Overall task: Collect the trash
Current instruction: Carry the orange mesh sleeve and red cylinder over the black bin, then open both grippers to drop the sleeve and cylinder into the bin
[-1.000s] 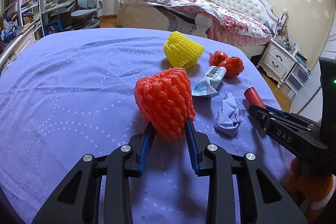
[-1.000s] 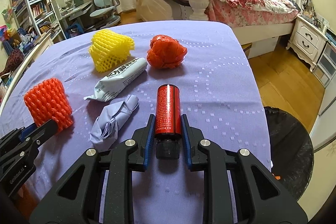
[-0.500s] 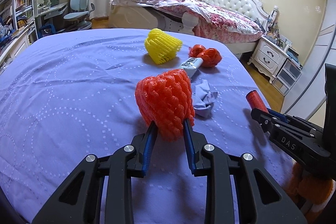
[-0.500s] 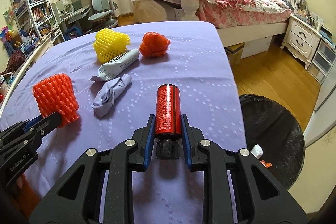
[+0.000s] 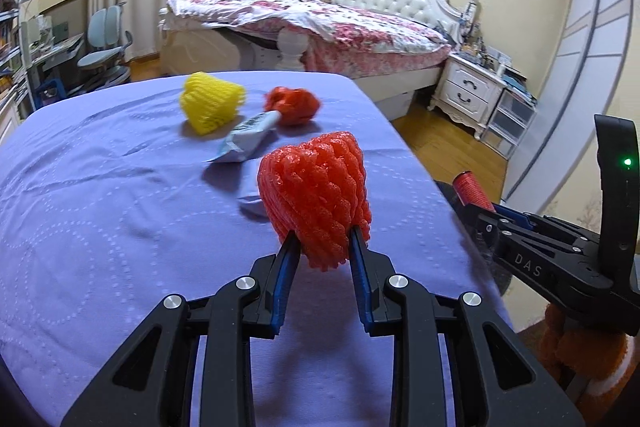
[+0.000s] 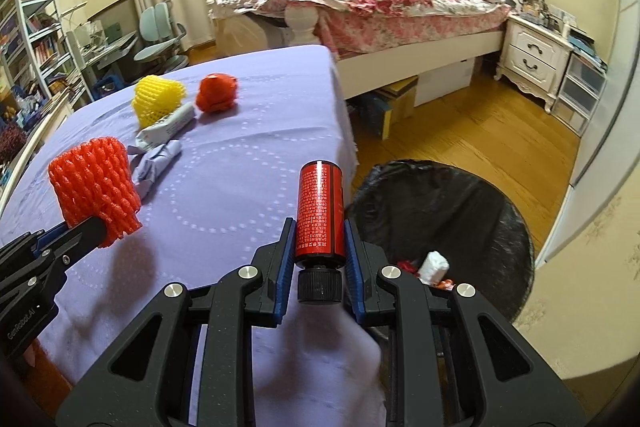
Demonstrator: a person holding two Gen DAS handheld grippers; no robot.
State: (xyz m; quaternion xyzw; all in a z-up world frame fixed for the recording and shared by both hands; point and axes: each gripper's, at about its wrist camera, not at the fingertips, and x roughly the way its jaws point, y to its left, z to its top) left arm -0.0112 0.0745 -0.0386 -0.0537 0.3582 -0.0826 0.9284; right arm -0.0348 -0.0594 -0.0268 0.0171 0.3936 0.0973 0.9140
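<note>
My left gripper [image 5: 322, 247] is shut on a red foam fruit net [image 5: 314, 193] and holds it above the purple table [image 5: 100, 211]; the net also shows in the right wrist view [image 6: 96, 185]. My right gripper [image 6: 318, 239] is shut on a red bottle [image 6: 320, 213] with a black cap, held at the table's right edge beside the black-lined trash bin [image 6: 460, 211]. On the table lie a yellow foam net [image 6: 158, 99], a red crumpled bag [image 6: 216, 93], a white tube [image 6: 168, 127] and a crumpled purple cloth [image 6: 156, 165].
The bin stands on the wooden floor right of the table and holds some trash [image 6: 430, 267]. A bed [image 6: 380, 3] and a nightstand [image 6: 536, 55] stand behind. A desk and chair [image 6: 160, 39] are at the far left.
Both grippers have lifted and moved right with their loads. The red bottle now hangs near the table's right edge by the bin. The red net is off the table.
</note>
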